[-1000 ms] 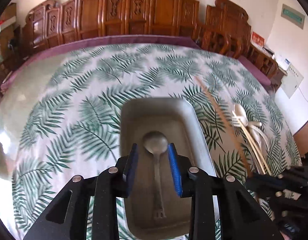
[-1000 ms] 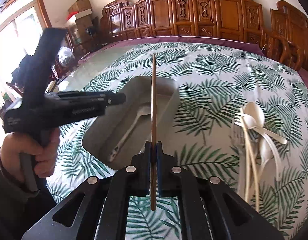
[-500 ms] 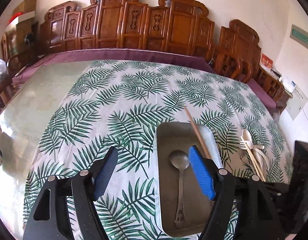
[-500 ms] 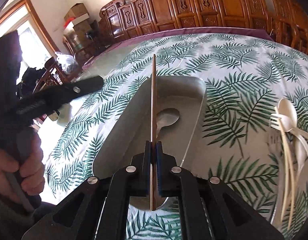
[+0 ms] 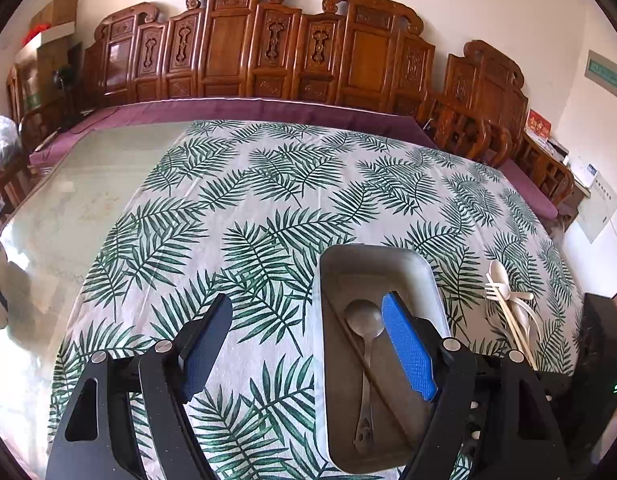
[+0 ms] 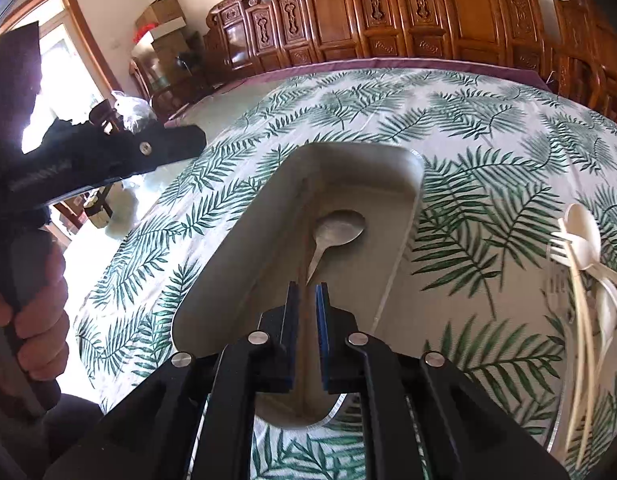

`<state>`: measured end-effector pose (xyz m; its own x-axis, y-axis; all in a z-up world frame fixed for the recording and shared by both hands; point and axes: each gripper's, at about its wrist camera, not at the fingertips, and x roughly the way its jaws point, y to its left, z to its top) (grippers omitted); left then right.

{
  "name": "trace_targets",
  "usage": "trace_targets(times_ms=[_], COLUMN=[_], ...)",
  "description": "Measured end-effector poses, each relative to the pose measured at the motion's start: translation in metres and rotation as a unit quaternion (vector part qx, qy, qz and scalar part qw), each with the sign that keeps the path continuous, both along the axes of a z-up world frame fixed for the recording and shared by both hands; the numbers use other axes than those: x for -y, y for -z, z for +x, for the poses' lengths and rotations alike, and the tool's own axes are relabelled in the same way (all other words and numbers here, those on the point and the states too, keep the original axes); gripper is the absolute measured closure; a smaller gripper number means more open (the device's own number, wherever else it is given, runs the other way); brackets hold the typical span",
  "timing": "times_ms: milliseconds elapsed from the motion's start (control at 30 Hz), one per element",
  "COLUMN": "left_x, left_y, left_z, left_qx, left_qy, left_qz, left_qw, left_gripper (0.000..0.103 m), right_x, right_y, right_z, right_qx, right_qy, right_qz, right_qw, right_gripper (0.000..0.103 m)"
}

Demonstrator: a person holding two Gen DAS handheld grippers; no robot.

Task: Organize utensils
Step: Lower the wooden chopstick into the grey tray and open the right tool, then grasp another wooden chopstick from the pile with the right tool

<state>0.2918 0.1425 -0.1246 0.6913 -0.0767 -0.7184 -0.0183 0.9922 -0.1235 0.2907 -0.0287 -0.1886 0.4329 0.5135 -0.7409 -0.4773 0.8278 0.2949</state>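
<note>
A grey metal tray [image 5: 428,280] [image 6: 268,208] lies on the palm-leaf cloth. In it are a metal spoon [image 5: 362,316] [image 6: 340,226] and a wooden chopstick [image 5: 348,344], which lies slantwise under the spoon's handle. My left gripper [image 5: 308,304] stands wide open and holds nothing; its right finger is above the tray, its left one above the cloth. My right gripper [image 6: 307,290] hovers over the tray's near end. Its jaws are opening, a narrow gap apart, with nothing between them.
Several pale plastic spoons, forks and chopsticks [image 5: 508,304] [image 6: 580,240] are piled on the cloth right of the tray. A hand [image 6: 36,312] holds the left tool, one of whose fingers [image 6: 168,144] juts in at the left. Carved wooden chairs [image 5: 268,48] line the far edge.
The chopstick has left my right gripper and now lies in the tray, and those jaws have parted slightly. My left gripper let go of the spoon, opened wide and drew back to the left.
</note>
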Motion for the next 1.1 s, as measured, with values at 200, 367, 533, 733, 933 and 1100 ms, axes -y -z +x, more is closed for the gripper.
trace_targets(times_ms=[200,367,533,733,933,1100], left_x=[0.016,0.041,0.073,0.11,0.143,0.161], left_y=[-0.005,-0.007,-0.006,-0.006,0.002,0.014], left_z=[-0.005,-0.013,-0.019,-0.025,-0.028,-0.03], left_qx=[0.008,0.009,0.009,0.012,0.009,-0.001], left_qy=[0.014,0.038,0.062,0.087,0.106,0.118], left_qz=[0.001,-0.007,0.004,0.005,-0.004,0.008], left_qw=[0.9999,0.9992,0.998,0.9961,0.9943,0.993], left_gripper=[0.029,0.029,0.029,0.029,0.029,0.029], right_x=[0.039,0.095,0.147,0.183,0.19,0.182], right_y=[-0.025,-0.041,-0.038,-0.017,0.008,0.024], right_z=[-0.021,-0.037,-0.037,-0.029,-0.012,0.003], right_qx=[0.041,0.069,0.069,0.052,0.027,0.018], right_qy=[0.006,0.033,0.06,0.076,0.074,0.059], right_qz=[-0.009,-0.039,-0.078,-0.109,-0.118,-0.13], right_qw=[0.999,0.996,0.993,0.99,0.99,0.99], right_gripper=[0.093,0.093,0.091,0.091,0.091,0.091])
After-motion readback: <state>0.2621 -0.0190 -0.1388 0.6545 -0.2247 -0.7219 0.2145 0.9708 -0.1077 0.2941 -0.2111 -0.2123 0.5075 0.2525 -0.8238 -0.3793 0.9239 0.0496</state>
